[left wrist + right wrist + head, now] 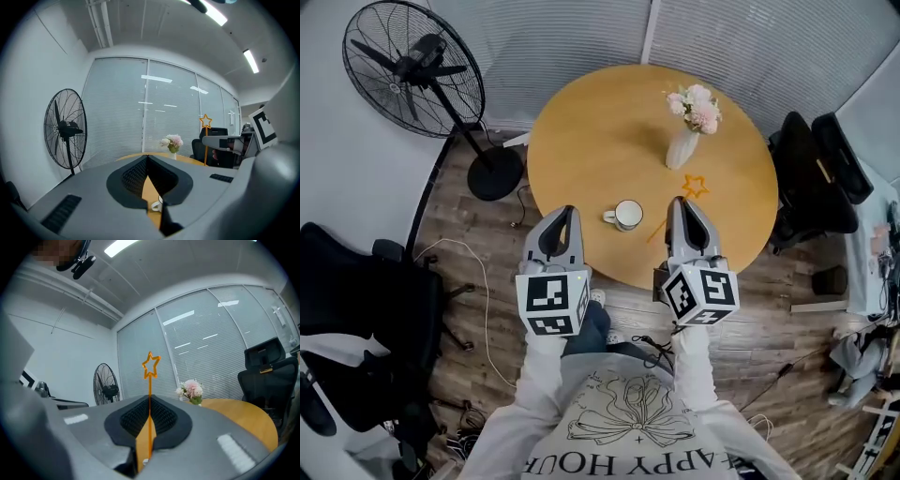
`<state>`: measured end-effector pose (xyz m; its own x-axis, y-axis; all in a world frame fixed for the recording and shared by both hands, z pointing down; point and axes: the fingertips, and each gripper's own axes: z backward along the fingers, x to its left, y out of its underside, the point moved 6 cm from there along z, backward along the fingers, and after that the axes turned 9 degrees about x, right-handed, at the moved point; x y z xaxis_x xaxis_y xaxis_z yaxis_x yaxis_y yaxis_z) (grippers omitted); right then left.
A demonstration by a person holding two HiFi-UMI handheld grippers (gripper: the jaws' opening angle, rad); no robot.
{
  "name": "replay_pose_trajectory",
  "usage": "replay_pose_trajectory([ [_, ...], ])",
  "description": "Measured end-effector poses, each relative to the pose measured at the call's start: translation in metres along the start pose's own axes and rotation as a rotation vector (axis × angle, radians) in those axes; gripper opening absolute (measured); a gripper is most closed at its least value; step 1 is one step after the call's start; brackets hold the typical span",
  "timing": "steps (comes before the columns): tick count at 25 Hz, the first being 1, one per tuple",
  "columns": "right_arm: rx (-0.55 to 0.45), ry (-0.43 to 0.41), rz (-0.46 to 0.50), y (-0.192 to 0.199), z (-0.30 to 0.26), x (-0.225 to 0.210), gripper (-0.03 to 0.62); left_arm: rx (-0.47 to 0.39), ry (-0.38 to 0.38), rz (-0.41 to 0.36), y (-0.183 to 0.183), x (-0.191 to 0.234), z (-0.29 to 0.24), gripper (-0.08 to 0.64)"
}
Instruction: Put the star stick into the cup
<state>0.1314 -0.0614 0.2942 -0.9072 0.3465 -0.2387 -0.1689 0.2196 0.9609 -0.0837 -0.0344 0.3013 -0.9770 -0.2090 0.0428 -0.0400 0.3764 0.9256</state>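
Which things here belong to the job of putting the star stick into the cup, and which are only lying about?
Job in hand: thin orange star-topped stick, gripped in the shut right tongs; white ceramic cup.
Lying about: white vase of pink flowers; black pedestal fan; black office chair.

Floor [787, 309]: brown wood is seen.
Fan [412, 67]: black, at 10 o'clock.
Blinds [572, 37]: closed, at 12 o'clock.
Chair [811, 178]: black, at 3 o'clock.
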Motion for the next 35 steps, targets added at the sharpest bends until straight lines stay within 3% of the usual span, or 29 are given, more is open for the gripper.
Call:
replay_pose_trajectory([
  [9, 0.024, 0.041, -0.011, -0.003, -0.08, -0.013, 0.015, 0.036, 0.062, -0.016, -0.022, 0.029, -0.081, 0.006],
  [17, 0.079, 0.078, -0.054, 0.013, -0.123, -0.029, 0.015, 0.091, 0.099, -0.015, -0.02, 0.044, -0.13, 0.006],
  [35, 0.165, 0.148, -0.132, 0.053, -0.153, -0.042, 0.015, 0.227, 0.185, 0.002, 0.021, 0.06, -0.184, 0.006],
])
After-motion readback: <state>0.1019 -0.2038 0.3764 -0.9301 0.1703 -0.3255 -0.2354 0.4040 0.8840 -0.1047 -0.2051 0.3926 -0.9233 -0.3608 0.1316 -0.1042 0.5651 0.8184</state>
